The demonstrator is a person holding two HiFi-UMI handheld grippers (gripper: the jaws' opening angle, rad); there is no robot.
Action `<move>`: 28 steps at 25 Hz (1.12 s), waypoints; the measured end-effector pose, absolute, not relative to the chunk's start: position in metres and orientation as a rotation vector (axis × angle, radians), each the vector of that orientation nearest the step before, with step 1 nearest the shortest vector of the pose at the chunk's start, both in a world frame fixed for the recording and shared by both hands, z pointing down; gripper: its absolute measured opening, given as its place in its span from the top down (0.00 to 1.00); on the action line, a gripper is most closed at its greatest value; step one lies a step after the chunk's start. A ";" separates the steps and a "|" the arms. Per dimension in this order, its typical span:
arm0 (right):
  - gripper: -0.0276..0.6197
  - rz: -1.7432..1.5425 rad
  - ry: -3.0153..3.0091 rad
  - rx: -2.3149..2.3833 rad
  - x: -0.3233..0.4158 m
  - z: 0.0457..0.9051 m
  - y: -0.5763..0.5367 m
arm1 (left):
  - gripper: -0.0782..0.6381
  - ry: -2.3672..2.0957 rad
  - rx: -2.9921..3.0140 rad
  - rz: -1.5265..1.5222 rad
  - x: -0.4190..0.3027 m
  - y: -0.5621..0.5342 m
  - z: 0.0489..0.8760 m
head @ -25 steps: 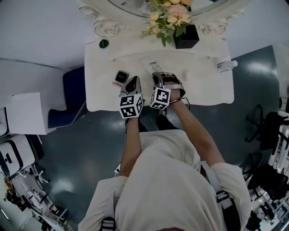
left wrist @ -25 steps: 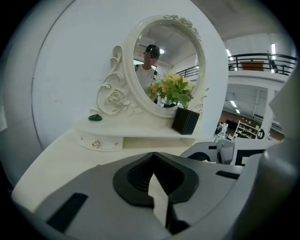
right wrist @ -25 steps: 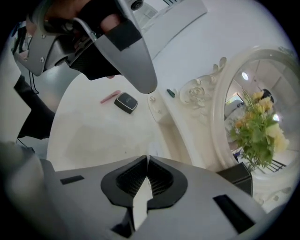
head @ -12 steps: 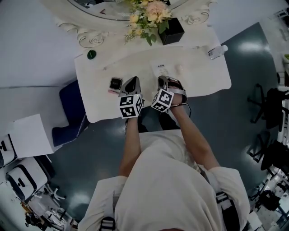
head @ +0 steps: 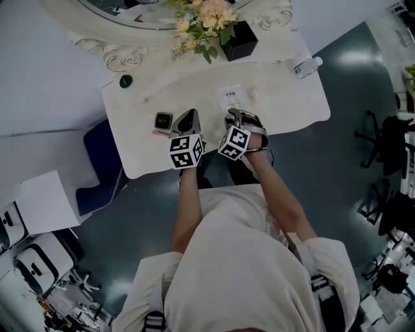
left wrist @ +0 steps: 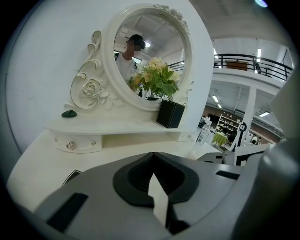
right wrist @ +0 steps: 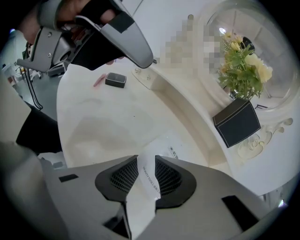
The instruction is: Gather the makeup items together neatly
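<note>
A person stands at a white dressing table and holds a gripper in each hand.

The right gripper points down at a flat white packet that lies on the table. Its jaws have just been opening. Now they are a little way apart, and the packet (it has small dark print on it) shows in the gap between them. The pads do not squeeze it.

The left gripper is just beside the right one. Its jaws are closed tip to tip and hold nothing.

A small dark square compact lies on the table just left of the left gripper. A thin pink stick lies right by the compact, nearer the table edge. A little round white thing sits just beside the packet. A small bottle lies far off at the right end of the table. A little green thing sits on the shelf at the left.

At the back is a round mirror with a curly white frame. Flowers in a black box stand in front of it.
</note>
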State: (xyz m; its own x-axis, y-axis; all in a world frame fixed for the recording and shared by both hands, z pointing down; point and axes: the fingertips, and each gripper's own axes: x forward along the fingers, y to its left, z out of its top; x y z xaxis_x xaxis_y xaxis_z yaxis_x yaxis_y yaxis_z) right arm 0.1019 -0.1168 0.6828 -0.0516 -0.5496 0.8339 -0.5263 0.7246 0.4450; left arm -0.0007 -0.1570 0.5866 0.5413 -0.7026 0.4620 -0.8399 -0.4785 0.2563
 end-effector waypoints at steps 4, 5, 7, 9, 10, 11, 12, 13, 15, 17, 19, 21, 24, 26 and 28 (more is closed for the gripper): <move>0.71 -0.003 -1.735 0.853 0.100 0.678 -0.113 | 0.87 -1.277 2.313 0.400 -0.004 -0.157 0.587; 0.70 0.008 -1.751 0.841 0.098 0.677 -0.110 | 0.87 -1.285 2.307 0.398 -0.005 -0.157 0.587; 0.66 0.034 -1.782 0.822 0.094 0.675 -0.107 | 0.87 -1.300 2.298 0.393 -0.007 -0.156 0.587; 0.66 0.049 -1.808 0.825 0.092 0.671 -0.106 | 0.87 -1.318 2.288 0.389 -0.009 -0.155 0.586; 0.66 0.058 -1.825 0.832 0.091 0.668 -0.107 | 0.87 -1.328 2.282 0.387 -0.010 -0.154 0.586; 0.66 0.073 -1.847 0.844 0.089 0.665 -0.109 | 0.87 -1.340 2.275 0.385 -0.012 -0.154 0.586; 0.67 0.099 -1.877 0.863 0.085 0.660 -0.111 | 0.87 -1.351 2.268 0.383 -0.014 -0.153 0.586; 0.67 0.135 -1.916 0.886 0.081 0.655 -0.114 | 0.87 -1.364 2.259 0.381 -0.016 -0.152 0.586; 0.68 0.243 -2.013 0.939 0.070 0.640 -0.122 | 0.87 -1.388 2.240 0.378 -0.022 -0.150 0.584; 0.68 0.385 -2.113 0.992 0.057 0.625 -0.128 | 0.87 -1.406 2.224 0.385 -0.030 -0.146 0.581; 0.68 0.489 -2.193 1.019 0.042 0.613 -0.134 | 0.87 -1.429 2.209 0.400 -0.041 -0.143 0.578; 0.67 0.522 -2.253 1.001 0.021 0.605 -0.139 | 0.87 -1.466 2.188 0.408 -0.057 -0.142 0.575; 0.66 0.508 -2.313 0.932 -0.013 0.600 -0.145 | 0.87 -1.525 2.148 0.418 -0.086 -0.141 0.574; 0.65 0.495 -2.341 0.883 -0.033 0.604 -0.148 | 0.87 -1.555 2.114 0.425 -0.105 -0.137 0.577; 0.64 0.479 -2.360 0.828 -0.052 0.608 -0.150 | 0.87 -1.575 2.087 0.433 -0.123 -0.133 0.581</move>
